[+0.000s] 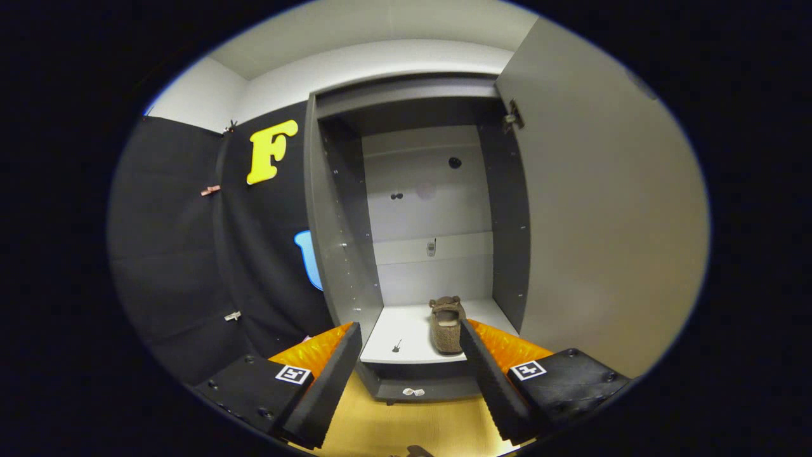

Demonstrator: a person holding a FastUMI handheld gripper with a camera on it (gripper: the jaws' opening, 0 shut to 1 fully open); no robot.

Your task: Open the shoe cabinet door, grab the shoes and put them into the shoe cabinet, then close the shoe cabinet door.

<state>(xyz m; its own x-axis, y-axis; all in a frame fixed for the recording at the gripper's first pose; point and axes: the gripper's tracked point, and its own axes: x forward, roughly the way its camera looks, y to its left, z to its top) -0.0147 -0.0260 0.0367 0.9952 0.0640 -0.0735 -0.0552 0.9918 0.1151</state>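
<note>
Grey panels form the shoe cabinet (pixel 412 209), standing on a pale wood floor (pixel 412 428) against white walls. Its door (pixel 602 209) is swung wide beyond the right finger. A brown plush shoe (pixel 446 327) lies on the bottom shelf, ahead of the gripper (pixel 411 346), whose fingers are spread wide, holding nothing.
</note>
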